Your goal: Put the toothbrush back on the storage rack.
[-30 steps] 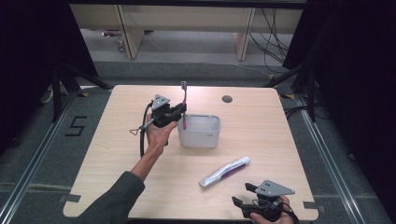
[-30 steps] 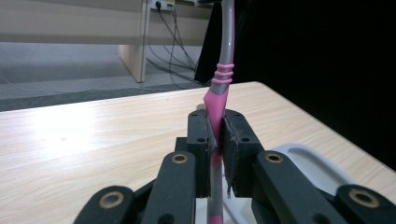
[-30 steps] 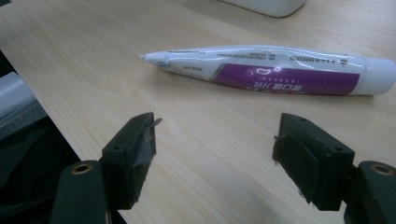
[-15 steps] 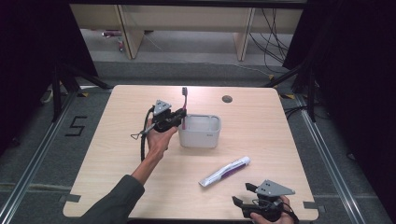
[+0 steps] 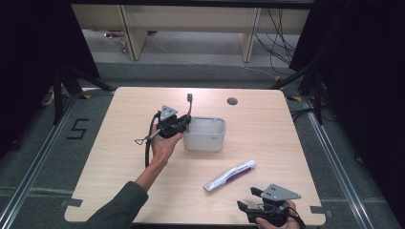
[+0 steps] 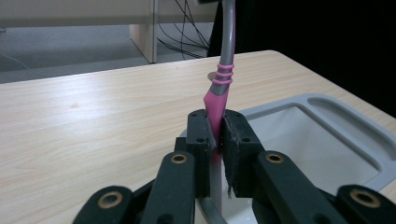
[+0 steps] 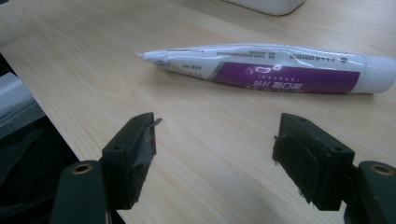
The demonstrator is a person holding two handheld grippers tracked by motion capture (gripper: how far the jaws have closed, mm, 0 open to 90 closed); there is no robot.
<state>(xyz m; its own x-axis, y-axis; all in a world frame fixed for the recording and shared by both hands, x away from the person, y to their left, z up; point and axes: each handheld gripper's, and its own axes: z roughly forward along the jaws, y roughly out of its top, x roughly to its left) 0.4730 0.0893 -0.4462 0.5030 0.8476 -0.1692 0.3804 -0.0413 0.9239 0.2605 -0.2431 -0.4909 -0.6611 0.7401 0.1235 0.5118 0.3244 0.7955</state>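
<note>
Right gripper (image 5: 252, 200) sits at the near edge of the table (image 5: 119, 157), right of centre, jaws spread wide and empty. Right gripper view confirms it: bare wood between the two black jaws.

Toothpaste tube (image 5: 230, 174), white with a purple panel, lies flat on the table just beyond and slightly left of that gripper. Long axis runs diagonally, crimped end near-left, cap end far-right. In the right gripper view the tube (image 7: 266, 67) lies crosswise ahead of the open jaws, near but not between them. Judgement: right hand is the nearer one by far; a short reach forward would put the jaws astride the tube's body, across its long axis.

Farther out, mid-table, left gripper (image 5: 184, 123) is clamped on the pink lower handle of a toothbrush (image 5: 189, 106), which stands close to upright, head at top. Left gripper view shows the jaws pinching the toothbrush (image 6: 218, 93) firmly, grey neck rising out of frame.

Grey-white bin (image 5: 206, 135) sits just right of the left gripper; toothbrush is held at its left rim, lower end hidden behind the jaws. Cannot tell whether it touches the bin.

Round grommet hole (image 5: 232, 101) near the table's far edge.
</note>
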